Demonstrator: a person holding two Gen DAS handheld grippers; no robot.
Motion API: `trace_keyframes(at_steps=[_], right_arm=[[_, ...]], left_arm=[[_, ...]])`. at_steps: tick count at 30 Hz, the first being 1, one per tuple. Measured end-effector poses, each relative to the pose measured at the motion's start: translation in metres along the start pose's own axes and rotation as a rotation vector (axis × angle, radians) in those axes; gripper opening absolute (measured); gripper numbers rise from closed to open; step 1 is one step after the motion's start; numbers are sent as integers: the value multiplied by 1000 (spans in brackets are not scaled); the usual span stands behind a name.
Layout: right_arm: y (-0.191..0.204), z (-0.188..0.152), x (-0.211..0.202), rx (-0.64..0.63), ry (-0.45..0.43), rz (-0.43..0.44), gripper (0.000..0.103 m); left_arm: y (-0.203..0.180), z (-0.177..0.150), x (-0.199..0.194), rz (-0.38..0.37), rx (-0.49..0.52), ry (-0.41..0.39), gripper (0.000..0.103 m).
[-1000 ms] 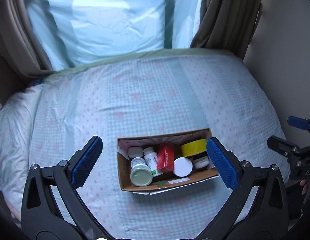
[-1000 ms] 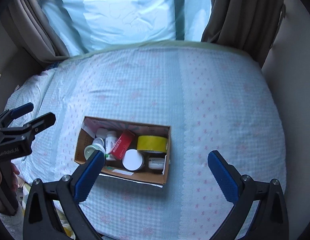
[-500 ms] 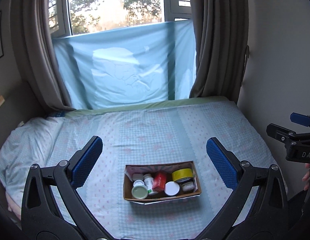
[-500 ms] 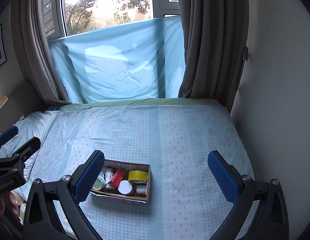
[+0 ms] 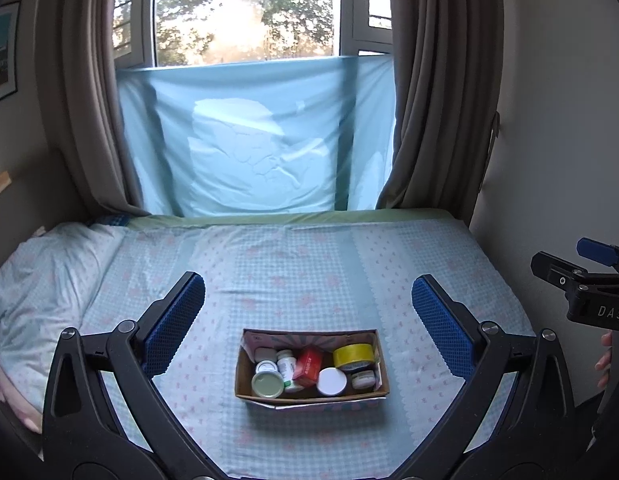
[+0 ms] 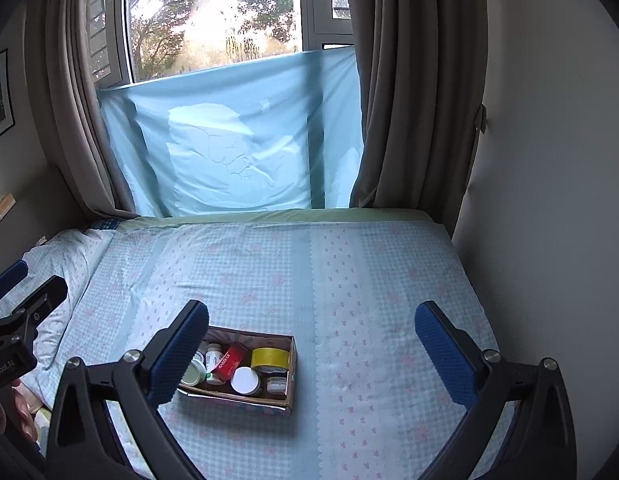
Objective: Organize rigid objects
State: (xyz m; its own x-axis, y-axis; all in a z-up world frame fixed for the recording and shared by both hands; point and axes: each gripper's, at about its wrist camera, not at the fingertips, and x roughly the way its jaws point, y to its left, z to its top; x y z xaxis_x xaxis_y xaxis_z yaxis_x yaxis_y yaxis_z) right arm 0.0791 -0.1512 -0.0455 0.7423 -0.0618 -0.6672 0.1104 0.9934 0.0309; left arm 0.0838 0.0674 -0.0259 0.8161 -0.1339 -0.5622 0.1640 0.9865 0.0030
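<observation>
- The bed (image 5: 309, 264) fills the lower half of both views, covered in a pale blue checked sheet with pink flowers; a crumpled pillow (image 5: 41, 280) lies at the left edge.
- Above the bed, at the top centre, a window (image 5: 245, 12) shows trees and bright light; brown curtains (image 5: 441, 92) hang on both sides, and a light blue sheet (image 5: 253, 140) is stretched across the window's lower part.
- A bare wall takes up the right of the frame; a framed picture (image 5: 1, 52) hangs at the upper left.
- The left gripper (image 5: 307, 320) spans the bottom of its own view, blue pads spread wide apart, holding and touching nothing. In its view it frames the box from either side.
- The right gripper (image 6: 311, 346) is likewise spread wide and empty; its left pad overlaps the box's left end in the picture.
- The cardboard box (image 5: 311, 396) sits on the bed at lower centre of the left view, lower left of centre in the right view.
- Inside it: a yellow tape roll (image 5: 352, 355), a red carton (image 5: 308, 363), a white-lidded jar (image 5: 332, 381), a green-lidded jar (image 5: 267, 384), a white pill bottle (image 5: 286, 362), and what may be a small tin (image 5: 363, 379), too small to tell.
</observation>
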Motion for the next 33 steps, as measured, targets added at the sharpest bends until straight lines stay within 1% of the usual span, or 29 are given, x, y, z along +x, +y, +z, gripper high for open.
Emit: trace_keyframes(at_steps=[15,33], right_arm=[[-1,5,5,3,0,21,103],[-1,3,0,15,-9,7,103]], left_arm=[[3,3,5,15,-18,3,103],[2,-2,0,38,-15,-3,103]])
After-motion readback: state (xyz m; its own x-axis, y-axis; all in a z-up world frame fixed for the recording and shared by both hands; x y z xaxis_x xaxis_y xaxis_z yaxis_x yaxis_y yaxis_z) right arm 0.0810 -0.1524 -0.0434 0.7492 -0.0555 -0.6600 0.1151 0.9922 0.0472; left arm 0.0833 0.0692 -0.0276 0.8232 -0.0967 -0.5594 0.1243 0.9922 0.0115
